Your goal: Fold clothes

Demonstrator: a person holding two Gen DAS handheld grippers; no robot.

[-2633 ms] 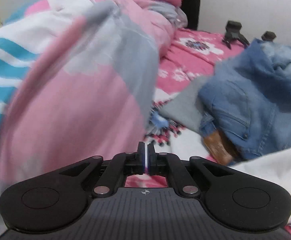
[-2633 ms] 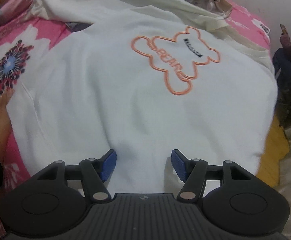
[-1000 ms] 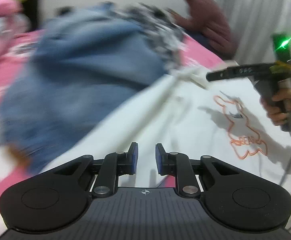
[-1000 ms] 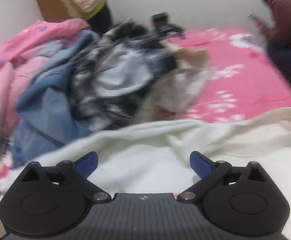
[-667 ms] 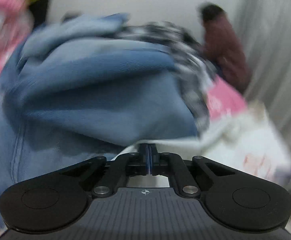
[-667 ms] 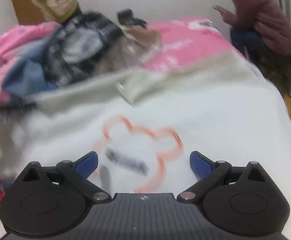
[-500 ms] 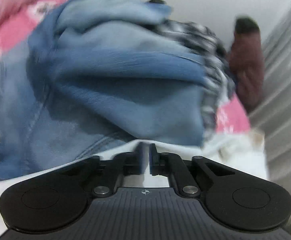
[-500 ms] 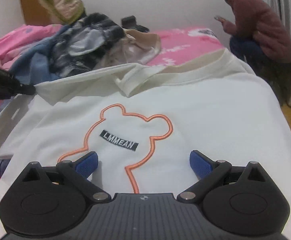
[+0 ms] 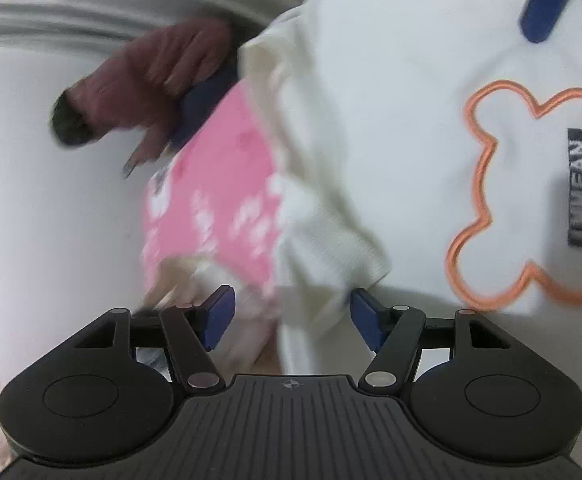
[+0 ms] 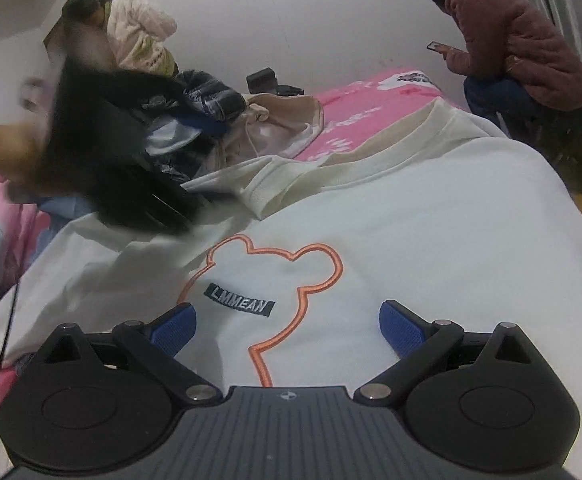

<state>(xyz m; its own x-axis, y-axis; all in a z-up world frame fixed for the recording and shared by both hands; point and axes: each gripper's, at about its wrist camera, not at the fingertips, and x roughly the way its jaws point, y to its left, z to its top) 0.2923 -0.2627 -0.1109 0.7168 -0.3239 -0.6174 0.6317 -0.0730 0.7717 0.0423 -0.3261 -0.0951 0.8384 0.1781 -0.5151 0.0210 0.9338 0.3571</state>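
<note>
White sweatshirt with the orange bear outline (image 10: 391,240) is spread flat on the bed with the pink flowered sheet (image 10: 355,120), taking up most of it. Right gripper (image 10: 287,330) hovers low over the bear print, jaws spread wide with nothing in them. Left gripper (image 9: 291,318) is by the sweatshirt's ribbed cuff (image 9: 331,236) at the neck end, jaws opening, cloth between them but not pinched. Pile of dark and blue clothes (image 10: 195,120) sits beyond the sweatshirt's collar.
</note>
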